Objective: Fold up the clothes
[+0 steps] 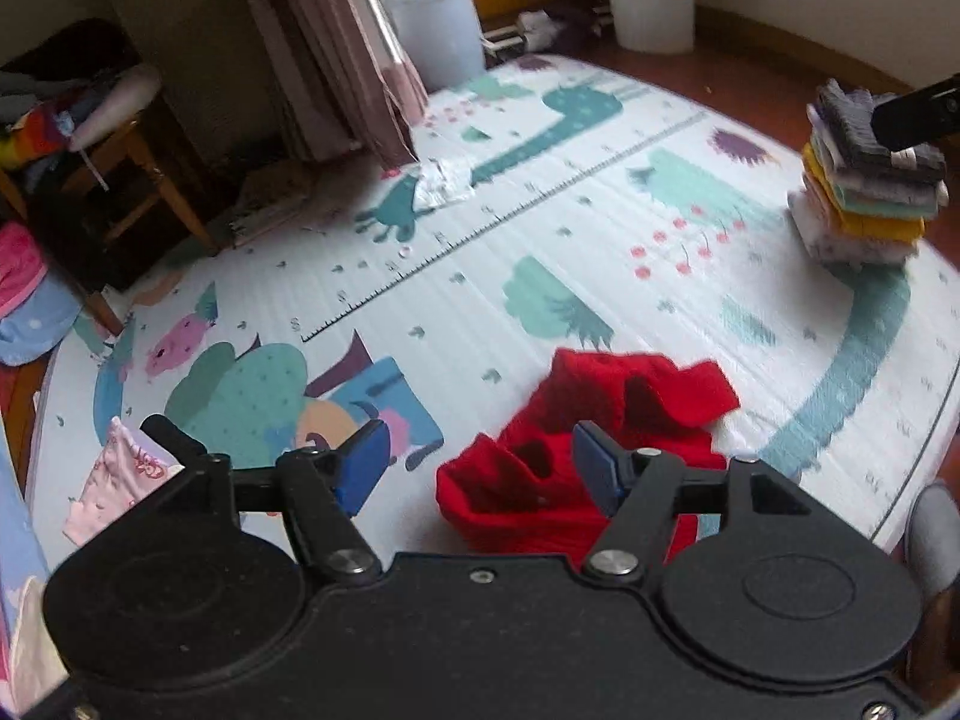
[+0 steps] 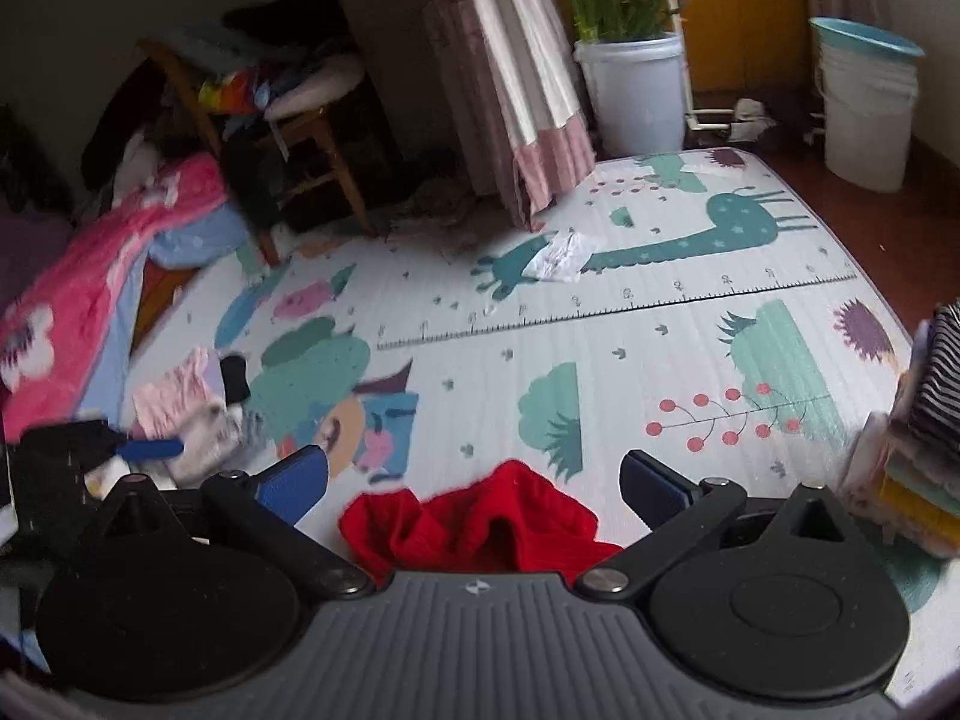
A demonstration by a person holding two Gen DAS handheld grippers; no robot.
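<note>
My left gripper hangs with its blue-padded jaws spread apart and gripping nothing, over the crumpled red knit garment that lies loose on the printed foam play mat near its front edge. My right gripper also stands wide open and empty, the same red heap bunched on the mat just beneath it. A stack of folded clothes in grey, yellow and white sits at the mat's right edge, and a loose pile of pale pink clothes lies by its left edge.
</note>
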